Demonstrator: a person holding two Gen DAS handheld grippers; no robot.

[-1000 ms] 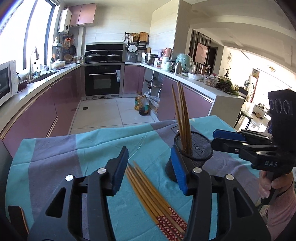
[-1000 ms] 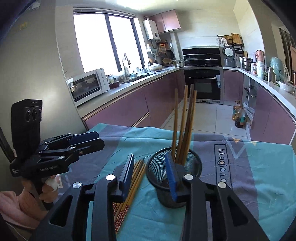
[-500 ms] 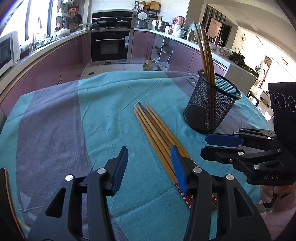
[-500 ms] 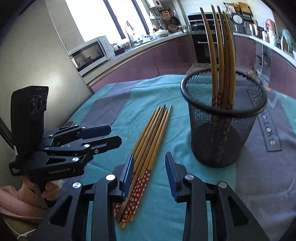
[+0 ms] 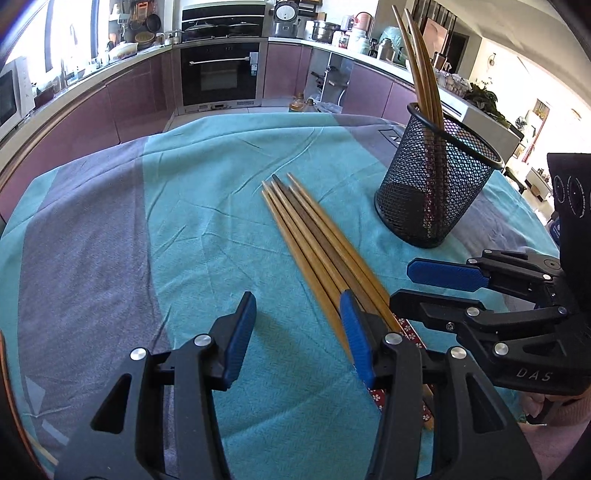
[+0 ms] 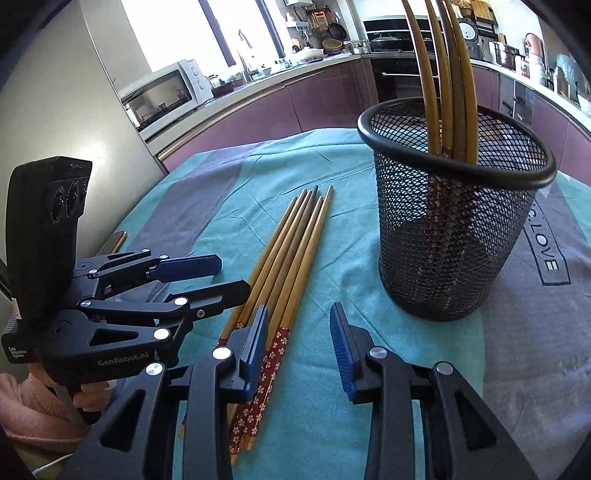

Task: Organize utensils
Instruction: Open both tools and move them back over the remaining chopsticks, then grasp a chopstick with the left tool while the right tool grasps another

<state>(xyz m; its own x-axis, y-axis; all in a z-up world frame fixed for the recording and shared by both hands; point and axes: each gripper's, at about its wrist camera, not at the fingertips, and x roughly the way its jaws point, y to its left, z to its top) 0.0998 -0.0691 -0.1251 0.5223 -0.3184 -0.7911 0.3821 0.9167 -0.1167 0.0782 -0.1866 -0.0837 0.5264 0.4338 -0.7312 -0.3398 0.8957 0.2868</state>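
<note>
Beyond the teal-and-grey cloth (image 5: 184, 206) we see a built-in oven (image 5: 220, 74); left of it a microwave (image 6: 162, 96), and right of it perhaps a rice cooker (image 5: 287, 16).

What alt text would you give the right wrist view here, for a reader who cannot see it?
The open right gripper hovers low over a bundle of loose chopsticks lying on a teal and grey tablecloth. To their right stands a black mesh holder with several chopsticks already upright inside. The open left gripper hovers at the left, and a kitchen lies behind.
</note>
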